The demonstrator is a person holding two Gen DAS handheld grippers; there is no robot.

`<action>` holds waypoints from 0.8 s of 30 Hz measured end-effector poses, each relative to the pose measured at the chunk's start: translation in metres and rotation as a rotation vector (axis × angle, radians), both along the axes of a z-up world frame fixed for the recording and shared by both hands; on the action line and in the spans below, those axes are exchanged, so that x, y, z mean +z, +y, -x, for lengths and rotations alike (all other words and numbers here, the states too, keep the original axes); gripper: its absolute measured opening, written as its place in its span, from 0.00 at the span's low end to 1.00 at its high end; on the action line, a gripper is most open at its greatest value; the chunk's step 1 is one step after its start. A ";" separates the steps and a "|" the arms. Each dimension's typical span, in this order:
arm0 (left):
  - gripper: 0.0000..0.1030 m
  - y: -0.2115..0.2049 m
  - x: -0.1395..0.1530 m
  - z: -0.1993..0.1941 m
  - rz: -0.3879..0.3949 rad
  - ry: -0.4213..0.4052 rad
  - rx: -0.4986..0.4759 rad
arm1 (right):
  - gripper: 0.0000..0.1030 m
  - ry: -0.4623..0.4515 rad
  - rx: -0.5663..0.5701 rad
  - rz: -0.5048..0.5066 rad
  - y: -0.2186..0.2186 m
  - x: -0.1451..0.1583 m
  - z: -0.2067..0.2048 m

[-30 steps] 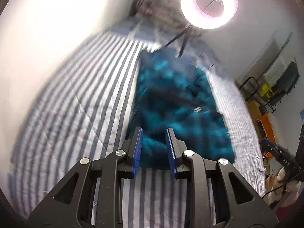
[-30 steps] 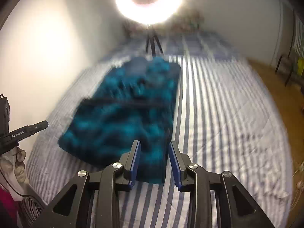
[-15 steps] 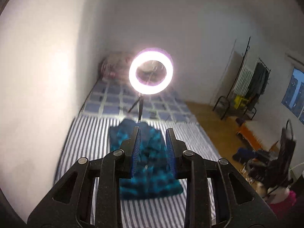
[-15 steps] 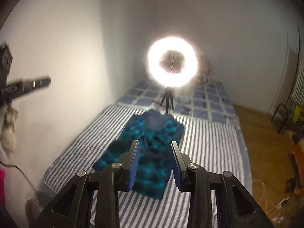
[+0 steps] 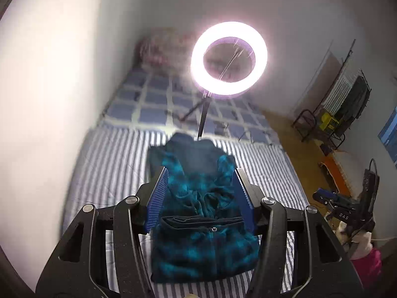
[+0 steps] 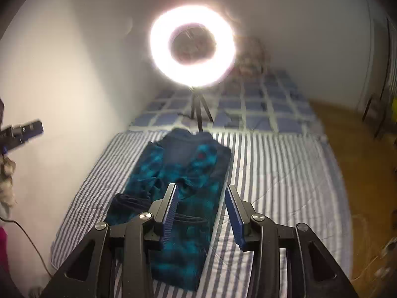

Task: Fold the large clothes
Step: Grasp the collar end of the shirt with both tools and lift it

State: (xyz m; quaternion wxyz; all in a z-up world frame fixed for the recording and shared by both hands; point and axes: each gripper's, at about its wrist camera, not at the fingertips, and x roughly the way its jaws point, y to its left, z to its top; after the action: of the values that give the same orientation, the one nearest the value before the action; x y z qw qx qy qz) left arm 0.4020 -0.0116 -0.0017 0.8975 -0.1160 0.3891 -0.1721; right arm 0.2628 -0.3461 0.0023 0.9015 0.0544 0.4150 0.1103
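Note:
A teal and dark blue plaid jacket (image 5: 198, 248) lies folded into a long narrow shape on the striped bed sheet (image 5: 111, 164). Its collar end points toward the ring light. My left gripper (image 5: 201, 171) hangs high above it with its jaws opening and nothing between the blue pads (image 5: 157, 198). In the right wrist view the jacket (image 6: 183, 164) lies on the left half of the sheet (image 6: 273, 173). My right gripper (image 6: 202, 187) is also well above it, jaws opening and empty.
A lit ring light (image 5: 229, 58) on a tripod stands on the bed just past the jacket, on a blue checked blanket (image 5: 153, 99). A white wall runs along the bed's left side. Wooden floor (image 6: 359, 161), a chair and a clothes rack (image 5: 347, 106) lie to the right.
Both grippers rose and drew back from close over the jacket to high above the bed. Their jaws have spread wider, the left one most. The jacket stays flat on the sheet.

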 end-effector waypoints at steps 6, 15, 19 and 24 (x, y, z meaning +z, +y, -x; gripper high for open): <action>0.53 -0.016 -0.093 -0.075 -0.029 0.116 -0.030 | 0.46 0.103 -0.026 -0.028 -0.019 -0.085 -0.064; 0.53 -0.012 -0.199 -0.178 -0.002 0.245 -0.023 | 0.50 0.184 -0.041 -0.175 -0.028 -0.179 -0.165; 0.53 -0.009 -0.228 -0.216 -0.001 0.266 -0.006 | 0.53 0.198 -0.067 -0.261 -0.034 -0.211 -0.207; 0.53 -0.001 -0.260 -0.260 0.058 0.305 0.042 | 0.54 0.215 -0.075 -0.319 -0.036 -0.242 -0.252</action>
State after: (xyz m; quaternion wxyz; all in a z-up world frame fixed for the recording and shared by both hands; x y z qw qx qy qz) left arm 0.6624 -0.0131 -0.2618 0.8278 -0.1747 0.5131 -0.1446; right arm 0.5146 -0.3824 -0.2401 0.8355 0.2234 0.4837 0.1347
